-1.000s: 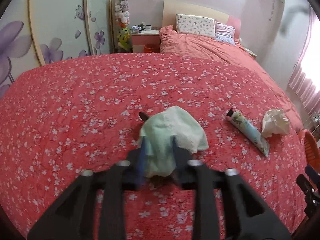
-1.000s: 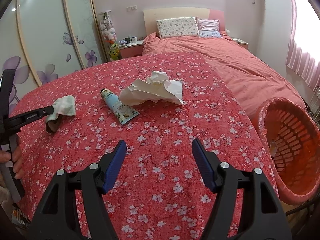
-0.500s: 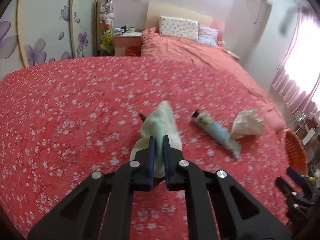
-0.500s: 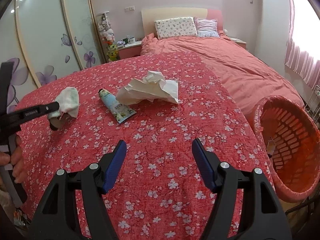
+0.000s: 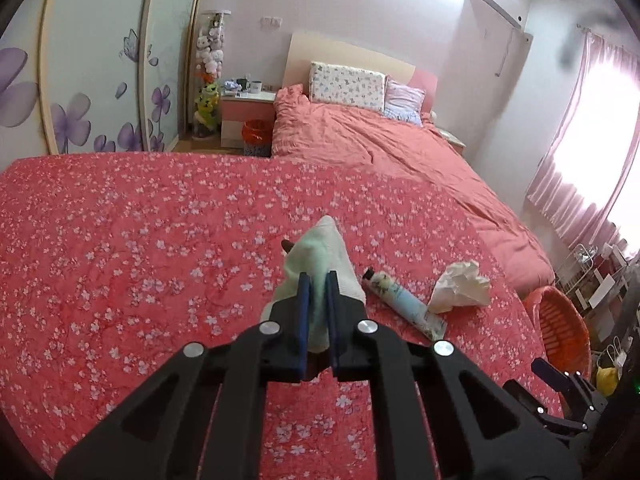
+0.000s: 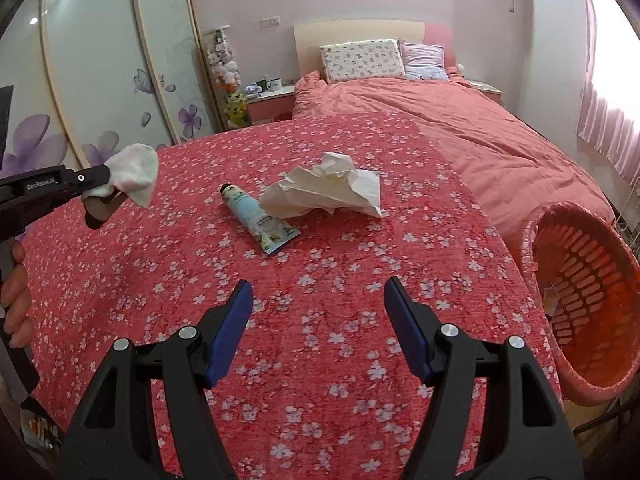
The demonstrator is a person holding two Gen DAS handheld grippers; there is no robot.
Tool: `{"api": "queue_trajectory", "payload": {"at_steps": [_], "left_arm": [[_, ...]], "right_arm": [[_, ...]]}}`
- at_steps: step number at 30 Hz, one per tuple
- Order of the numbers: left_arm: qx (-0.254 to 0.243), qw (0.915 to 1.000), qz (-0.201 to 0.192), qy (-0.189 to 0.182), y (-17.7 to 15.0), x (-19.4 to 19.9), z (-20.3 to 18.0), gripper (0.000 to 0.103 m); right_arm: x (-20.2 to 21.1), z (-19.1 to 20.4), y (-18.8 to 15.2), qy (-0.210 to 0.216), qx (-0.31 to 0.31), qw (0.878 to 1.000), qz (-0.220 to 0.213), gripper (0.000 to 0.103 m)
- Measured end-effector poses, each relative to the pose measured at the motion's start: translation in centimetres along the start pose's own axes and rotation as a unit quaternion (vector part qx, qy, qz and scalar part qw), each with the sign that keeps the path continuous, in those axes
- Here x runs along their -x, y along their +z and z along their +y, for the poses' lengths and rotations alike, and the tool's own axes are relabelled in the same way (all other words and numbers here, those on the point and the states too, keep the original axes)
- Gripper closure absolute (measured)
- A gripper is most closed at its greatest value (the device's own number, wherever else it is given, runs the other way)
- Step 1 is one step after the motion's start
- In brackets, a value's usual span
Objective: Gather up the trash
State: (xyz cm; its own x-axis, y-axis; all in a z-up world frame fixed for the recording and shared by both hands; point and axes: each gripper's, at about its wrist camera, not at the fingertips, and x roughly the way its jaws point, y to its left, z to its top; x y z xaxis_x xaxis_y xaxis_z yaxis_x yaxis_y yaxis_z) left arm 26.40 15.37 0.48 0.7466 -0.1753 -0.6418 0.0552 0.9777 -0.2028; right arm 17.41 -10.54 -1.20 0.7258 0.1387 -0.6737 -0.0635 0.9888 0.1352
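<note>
Orange basket (image 6: 580,300) cut off by right edge.

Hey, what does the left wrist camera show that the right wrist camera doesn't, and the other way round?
Only the left wrist view shows the small orange bin by the nightstand. Only the right wrist view shows the hand holding the left gripper, and the inside of the orange basket. Both show the pale cloth pinched in the left gripper, the tube, the crumpled paper and the open right gripper.
</note>
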Motion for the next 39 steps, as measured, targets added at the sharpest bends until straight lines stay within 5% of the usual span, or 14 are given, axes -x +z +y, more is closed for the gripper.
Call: {"api": "queue_trajectory", "payload": {"at_steps": [17,18,19,21,31,35,37,39], "left_arm": [[-0.001,0.9987,0.043,0.027,-2.0,-2.7,1.0,0.101],[0.002,0.9987,0.044,0.027,-2.1,-2.9,1.0,0.088],[0.003,0.9985,0.046,0.029,-2.0,-3.1,1.0,0.063],[-0.005,0.9981,0.042,0.045,-2.2,-3.4,0.3,0.046],[-0.076,0.9897,0.037,0.116,-4.2,-4.3,-3.6,0.034],[-0.097,0.9826,0.041,0.153,-4.8,-5.3,-4.5,0.036],[-0.096,0.9823,0.055,0.152,-4.8,-6.0,-4.4,0.071],[-0.09,0.9839,0.058,0.143,-4.8,-6.0,-4.3,0.085]], "right_arm": [[-0.2,-0.3,-0.3,-0.001,-0.003,1.0,0.004,0.035],[-0.2,-0.2,-0.3,-0.001,-0.002,1.0,0.004,0.035],[-0.2,-0.2,-0.4,-0.001,-0.002,1.0,0.005,0.035],[-0.3,-0.2,-0.4,-0.001,-0.002,1.0,0.006,0.035],[-0.6,-0.4,-0.6,-0.002,-0.002,1.0,0.014,0.035],[-0.6,-0.4,-0.7,-0.001,-0.002,1.0,0.015,0.035],[-0.5,-0.4,-0.7,-0.001,-0.002,1.0,0.015,0.035],[-0.4,-0.4,-0.8,-0.002,0.0,1.0,0.015,0.035]]}}
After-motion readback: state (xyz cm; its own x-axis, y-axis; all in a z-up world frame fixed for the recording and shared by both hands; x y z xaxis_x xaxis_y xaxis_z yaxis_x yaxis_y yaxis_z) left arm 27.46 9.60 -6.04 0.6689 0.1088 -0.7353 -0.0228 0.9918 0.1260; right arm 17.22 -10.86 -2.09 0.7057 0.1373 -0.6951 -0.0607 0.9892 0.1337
